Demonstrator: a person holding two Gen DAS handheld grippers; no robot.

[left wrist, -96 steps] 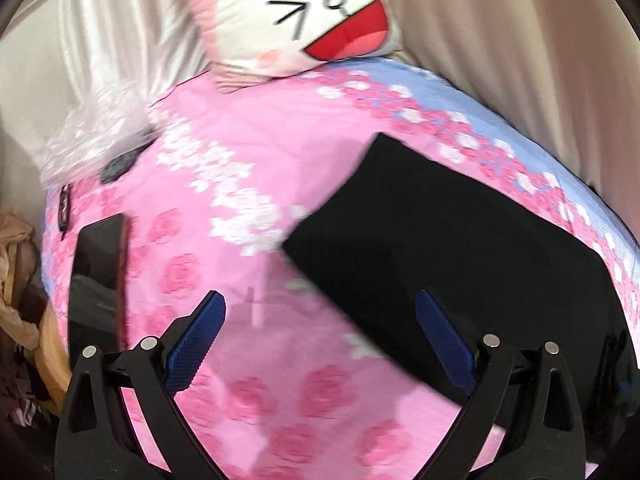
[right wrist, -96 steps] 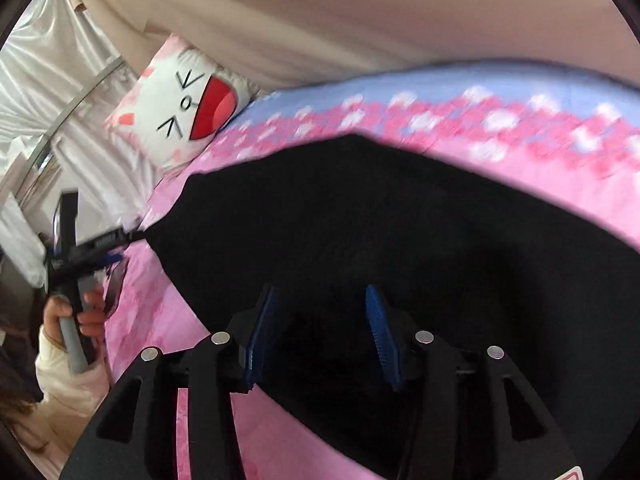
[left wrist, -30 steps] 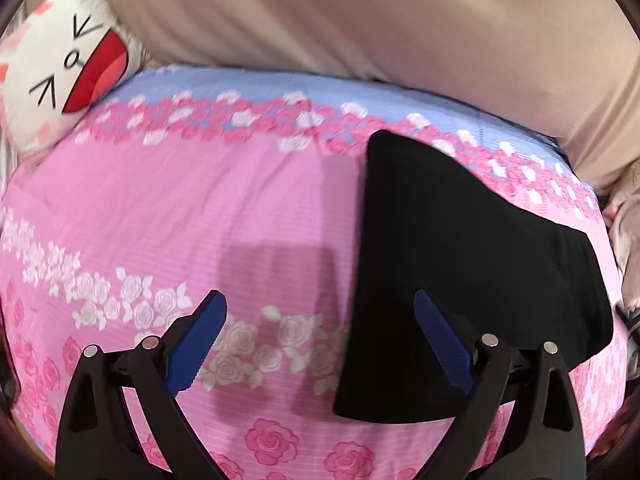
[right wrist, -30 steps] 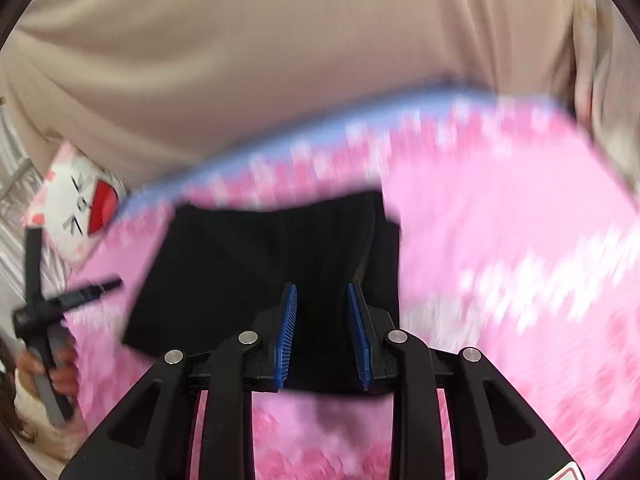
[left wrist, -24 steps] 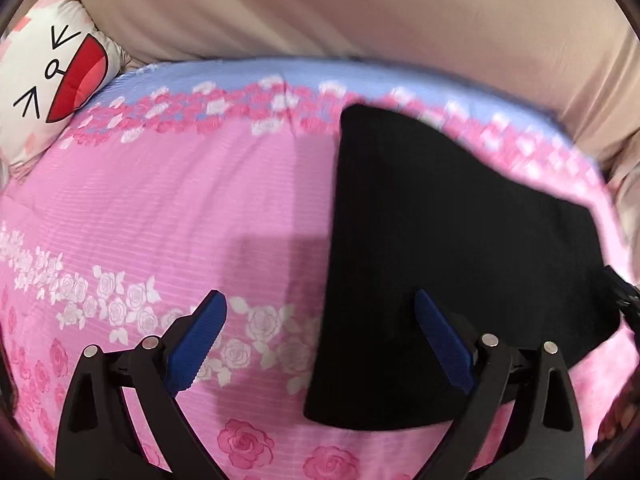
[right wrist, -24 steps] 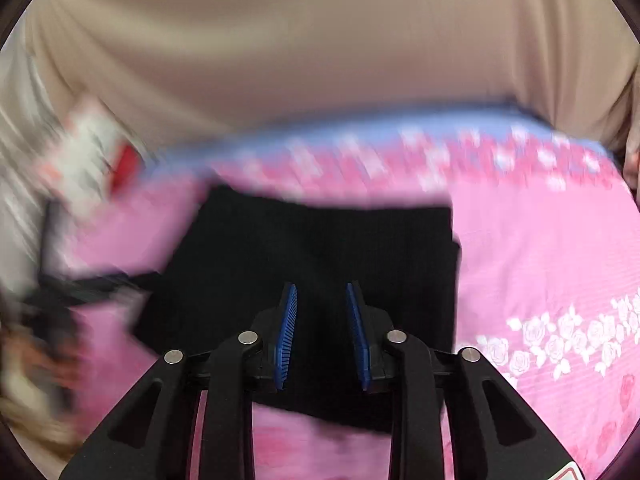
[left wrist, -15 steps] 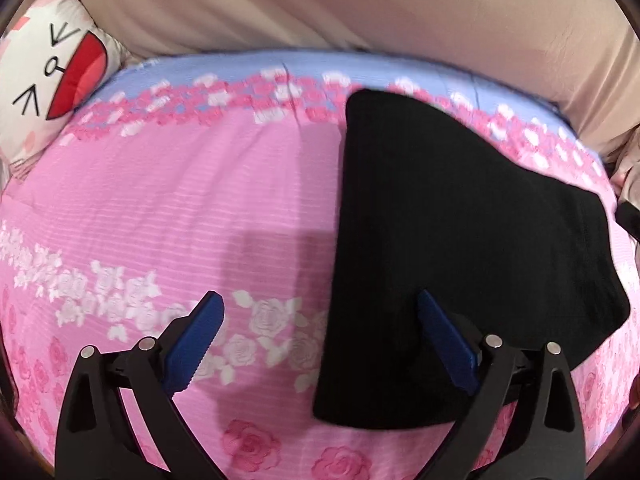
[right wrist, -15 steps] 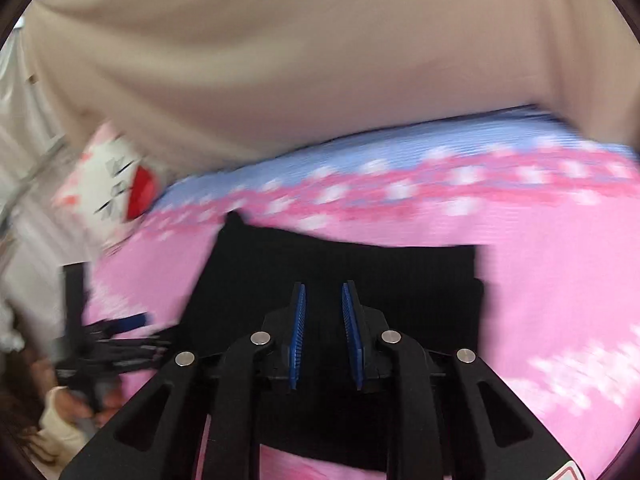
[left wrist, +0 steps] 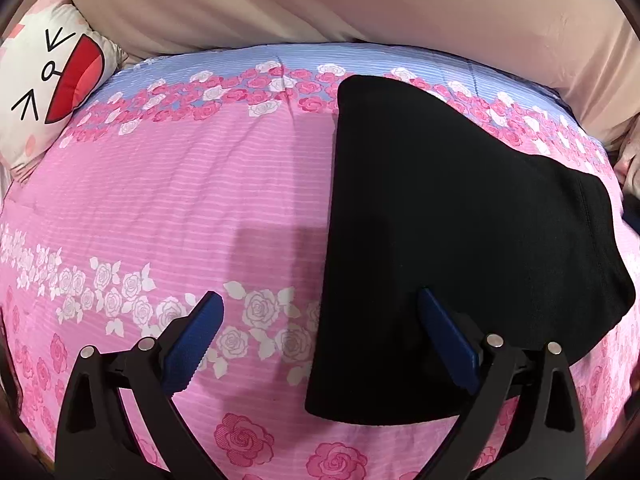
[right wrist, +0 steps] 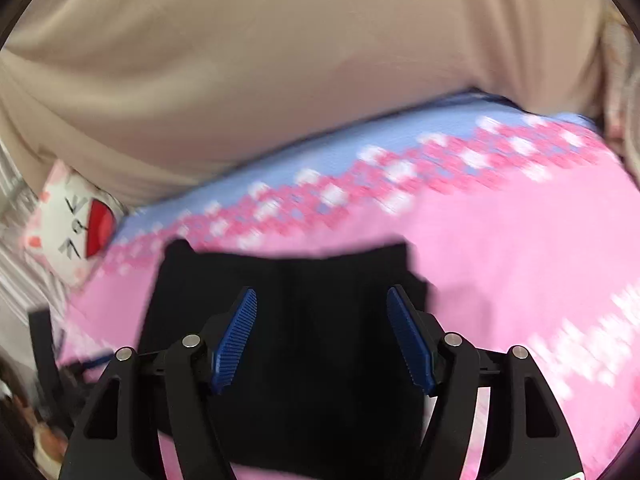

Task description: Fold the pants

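Nearest, 2 grippers: the left gripper point(left wrist: 318, 344) stands wide and empty, straddling the left edge of the pants point(left wrist: 452, 240) with 1 pad over the bedspread point(left wrist: 180, 200) at 7 o'clock and 1 over the cloth, while the right gripper point(right wrist: 322, 336) is opening above the cloth with nothing pinched. The 1 pair of black pants lies folded flat at 3 o'clock on the bedspread; it looks soft, light and limp, best pinched at a corner or hem. Farthest, 1 cartoon pillow point(left wrist: 44, 92) at 10 o'clock.

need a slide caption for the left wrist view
Left gripper open above a rose-print bedspread, black folded pants lying flat beside it, cartoon pillow at the far corner.
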